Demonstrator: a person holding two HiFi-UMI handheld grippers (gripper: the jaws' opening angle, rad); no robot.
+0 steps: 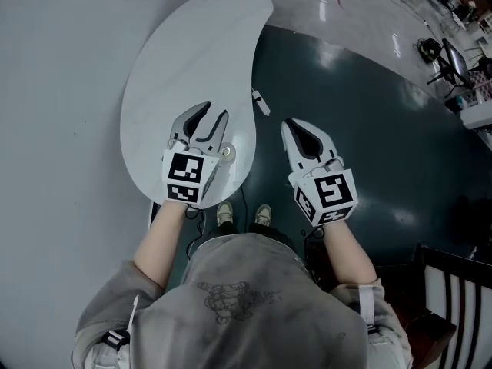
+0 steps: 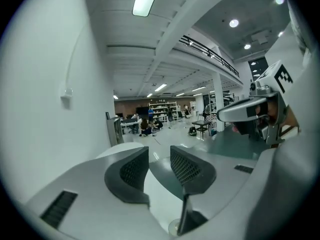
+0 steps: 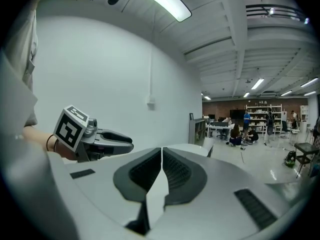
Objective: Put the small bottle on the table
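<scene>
No small bottle shows in any view. My left gripper (image 1: 214,114) hovers over the near end of the white curved table (image 1: 177,60). Its jaws stand apart with a narrow gap and nothing between them (image 2: 159,156). My right gripper (image 1: 290,123) is held to the right of the table, over the dark floor. Its jaws are together with nothing in them (image 3: 162,151). Each gripper appears in the other's view: the right gripper (image 2: 250,109) at the right side, the left gripper (image 3: 107,139) at the left side.
A small white oblong thing (image 1: 260,102) lies at the table's right edge. The white wall (image 1: 54,91) runs along the left. A dark slatted chair (image 1: 453,298) stands at the lower right, an office chair (image 1: 453,60) far right. The person's shoes (image 1: 242,214) are below the table's end.
</scene>
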